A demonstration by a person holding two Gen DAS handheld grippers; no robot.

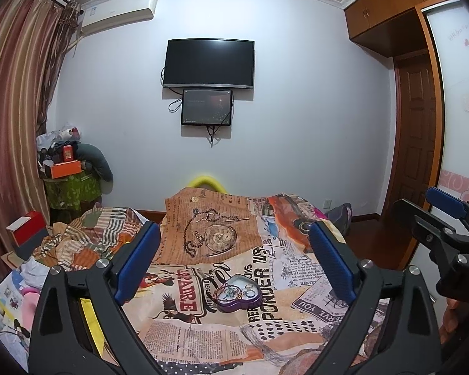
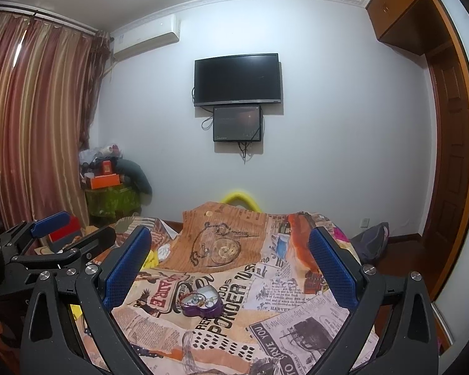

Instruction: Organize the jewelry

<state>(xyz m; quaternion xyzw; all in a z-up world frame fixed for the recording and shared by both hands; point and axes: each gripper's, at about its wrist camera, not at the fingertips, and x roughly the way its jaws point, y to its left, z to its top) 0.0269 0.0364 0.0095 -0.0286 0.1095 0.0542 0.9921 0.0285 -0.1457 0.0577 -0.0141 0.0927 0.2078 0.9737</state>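
A purple heart-shaped tin (image 1: 239, 295) lies open on the printed bedspread (image 1: 203, 337), with rings and small jewelry pieces inside. It also shows in the right wrist view (image 2: 200, 303). My left gripper (image 1: 231, 256) is open and empty, held above and behind the tin. My right gripper (image 2: 229, 262) is open and empty too, a little above the tin. The right gripper shows at the right edge of the left wrist view (image 1: 444, 218). The left gripper shows at the left of the right wrist view (image 2: 65, 231).
Crumpled striped bedding (image 1: 90, 237) lies left on the bed. A red and white box (image 1: 26, 229) and a cluttered stand (image 1: 68, 181) sit by the curtain. A yellow curved object (image 1: 206, 182) is at the bed's far end. A TV (image 1: 209, 64) hangs on the wall.
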